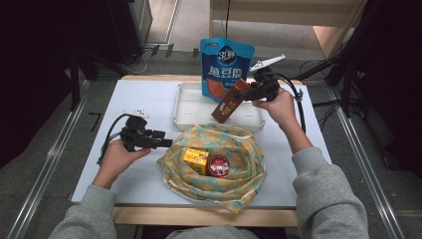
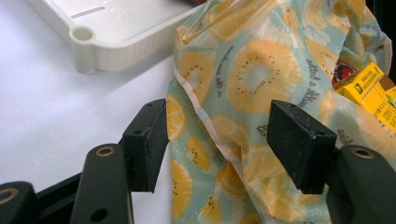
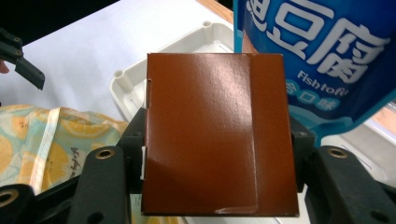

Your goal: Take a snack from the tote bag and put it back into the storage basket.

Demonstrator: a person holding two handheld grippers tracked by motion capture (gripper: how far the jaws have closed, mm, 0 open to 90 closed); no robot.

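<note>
Brown carton (image 1: 231,101) sits clamped between the jaws of the right tool (image 1: 254,91), tilted above the white tray (image 1: 191,119) near the worktop's far edge, likely so it can be set down beside the blue snack pouch (image 1: 225,66) standing there. Left tool (image 1: 158,141) hangs half open and empty by the fruit-print cloth bag (image 1: 234,181), perhaps to steady its rim. A yellow box (image 1: 196,160) and red tin (image 1: 218,166) lie inside. The carton's printed face is turned away, so its contents can't be told.
</note>
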